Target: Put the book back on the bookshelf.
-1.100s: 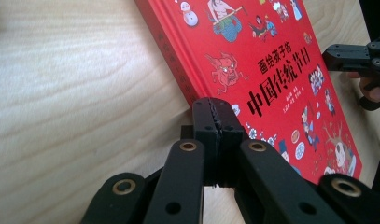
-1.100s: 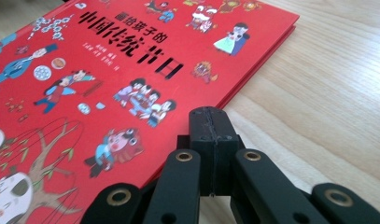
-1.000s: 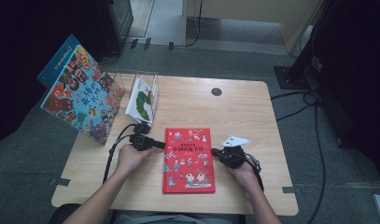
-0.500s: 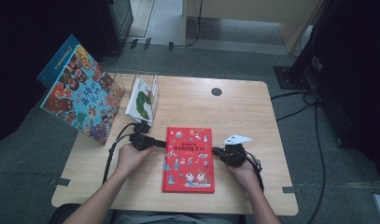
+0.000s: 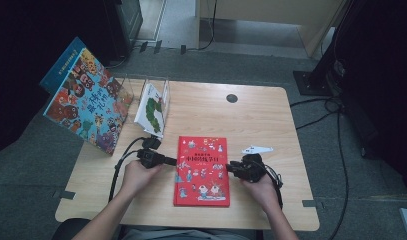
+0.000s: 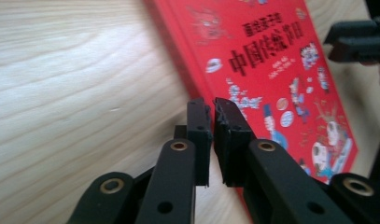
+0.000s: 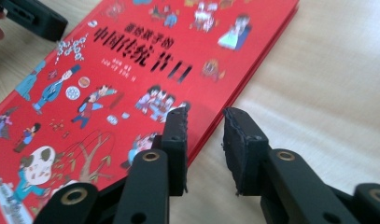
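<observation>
A red picture book (image 5: 202,172) lies flat at the middle of the wooden table (image 5: 271,120), near its front edge. My left gripper (image 5: 172,161) lies level at the book's left edge, pointing at it. In the left gripper view its jaws (image 6: 211,105) have just been closing and stand shut with nothing between them, the book (image 6: 271,70) just beyond. My right gripper (image 5: 230,167) sits at the book's right edge. Its jaws (image 7: 204,116) have just been opening and stand open on nothing, beside the book's edge (image 7: 108,93).
A large colourful book (image 5: 86,102) leans off the table's left side. A clear rack (image 5: 163,87) at the back left holds a white book with a green caterpillar (image 5: 152,107). A white paper scrap (image 5: 257,149) lies behind my right gripper. A black cable port (image 5: 232,98) is at the back.
</observation>
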